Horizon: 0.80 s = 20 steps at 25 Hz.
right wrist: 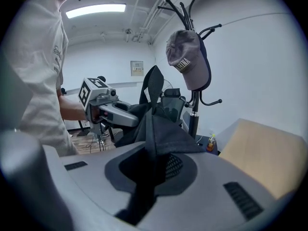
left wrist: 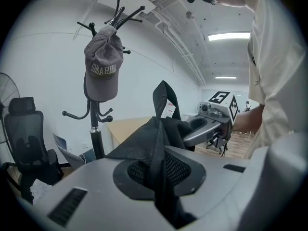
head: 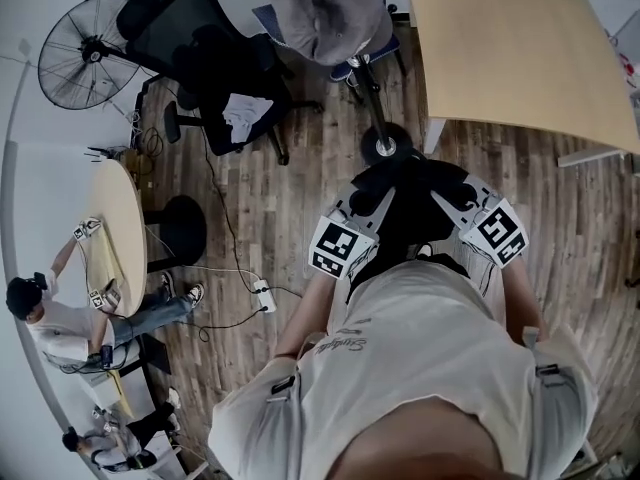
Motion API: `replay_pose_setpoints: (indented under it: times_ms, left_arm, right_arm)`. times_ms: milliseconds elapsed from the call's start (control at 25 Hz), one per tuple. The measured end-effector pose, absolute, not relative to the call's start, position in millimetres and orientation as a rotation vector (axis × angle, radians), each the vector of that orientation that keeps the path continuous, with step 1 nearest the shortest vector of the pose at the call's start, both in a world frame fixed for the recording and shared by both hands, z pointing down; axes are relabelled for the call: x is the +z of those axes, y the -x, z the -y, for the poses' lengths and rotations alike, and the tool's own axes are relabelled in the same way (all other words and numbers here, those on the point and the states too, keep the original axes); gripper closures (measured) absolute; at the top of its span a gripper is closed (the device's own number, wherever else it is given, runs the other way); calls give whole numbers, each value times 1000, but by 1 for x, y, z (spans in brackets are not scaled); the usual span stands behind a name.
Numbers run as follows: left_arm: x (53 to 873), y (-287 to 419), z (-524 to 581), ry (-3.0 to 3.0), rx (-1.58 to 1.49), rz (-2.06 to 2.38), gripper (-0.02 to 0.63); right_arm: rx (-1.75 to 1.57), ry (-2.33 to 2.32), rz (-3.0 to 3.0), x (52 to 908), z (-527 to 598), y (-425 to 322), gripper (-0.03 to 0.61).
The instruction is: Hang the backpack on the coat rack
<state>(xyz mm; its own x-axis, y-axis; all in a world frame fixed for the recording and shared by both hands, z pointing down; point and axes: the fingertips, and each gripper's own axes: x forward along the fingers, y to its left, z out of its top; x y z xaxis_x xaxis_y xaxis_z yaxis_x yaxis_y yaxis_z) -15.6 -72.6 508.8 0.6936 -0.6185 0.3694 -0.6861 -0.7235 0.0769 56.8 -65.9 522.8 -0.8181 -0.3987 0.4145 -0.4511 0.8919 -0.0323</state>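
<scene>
**Backpack held in both grippers, in front of the coat rack**

In the head view I saw the black backpack hanging between the left gripper and the right gripper, above the wooden floor. It was not on any hook. The round base of the coat rack stood just beyond it. From above, this view gave only the top of the grey cap and no hooks. It alone showed the office chair, the fan and the tan table.

The two gripper views gave me what the head view hid. In the left gripper view the fingers were closed on the black fabric, which ran down between them. The right gripper view showed the same grip on that side. Both views showed the top loop of the backpack standing upright, and the curved hooks above and below the cap. Each gripper view also showed the other gripper holding the far side of the backpack.
</scene>
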Motion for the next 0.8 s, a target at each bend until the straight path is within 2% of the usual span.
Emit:
replay_pose_setpoints:
  times_ms: [360,800]
  left_arm:
    - [502,39,114,-2729,403,991,569]
    - [522,57,158,-2704,455,956,571]
  right_arm:
    - [132,-673,2591,513,108,-34,549]
    - [164,-753,2565,535,151,-15,549]
